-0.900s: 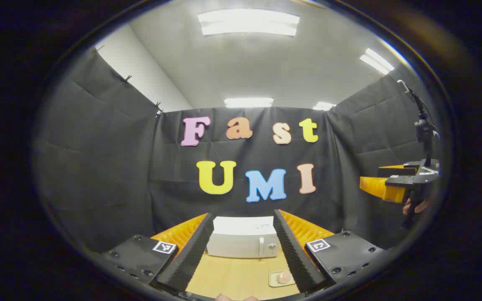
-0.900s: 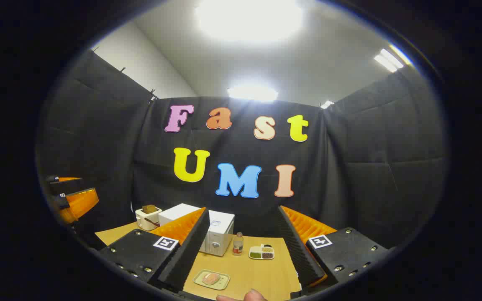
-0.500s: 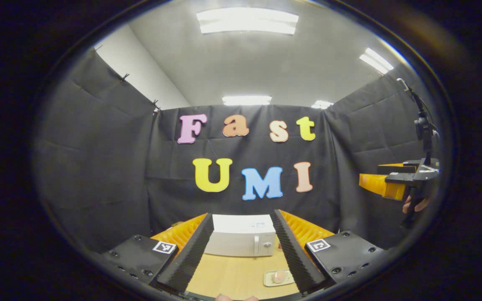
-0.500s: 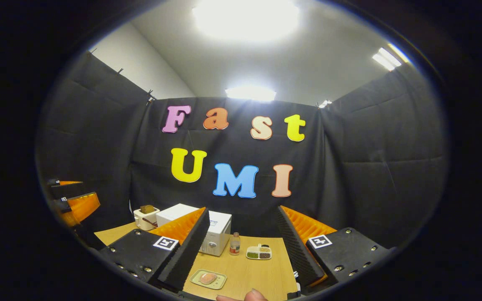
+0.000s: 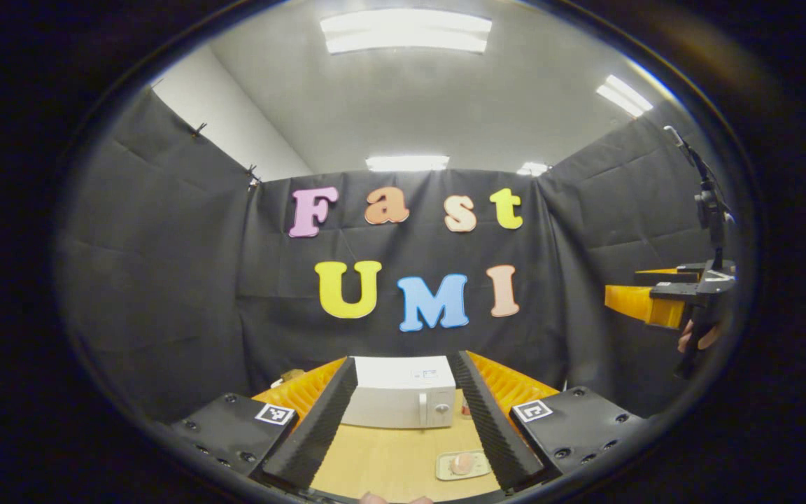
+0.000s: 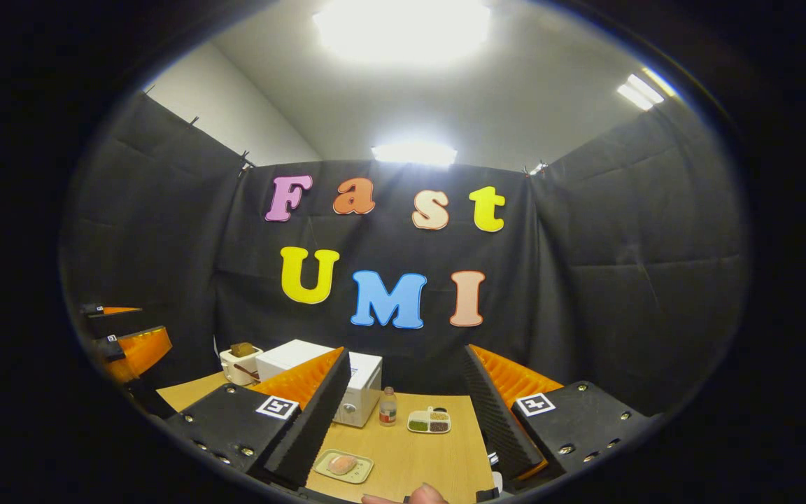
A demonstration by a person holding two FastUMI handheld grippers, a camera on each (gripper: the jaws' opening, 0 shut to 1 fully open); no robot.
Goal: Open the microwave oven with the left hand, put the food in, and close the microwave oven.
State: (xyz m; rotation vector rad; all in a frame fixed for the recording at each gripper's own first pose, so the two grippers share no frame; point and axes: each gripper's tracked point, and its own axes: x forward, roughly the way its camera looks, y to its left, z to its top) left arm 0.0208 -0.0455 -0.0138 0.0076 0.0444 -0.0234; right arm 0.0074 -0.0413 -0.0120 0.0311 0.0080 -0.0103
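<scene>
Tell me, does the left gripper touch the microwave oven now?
Apart. In the left gripper view the left gripper is open, and bare table lies between its fingertips and the closed microwave oven farther back.

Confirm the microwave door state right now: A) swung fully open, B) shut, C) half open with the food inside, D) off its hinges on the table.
B: in the left gripper view the microwave shows a flat, closed front, and the food sits on its tray on the table.
</scene>
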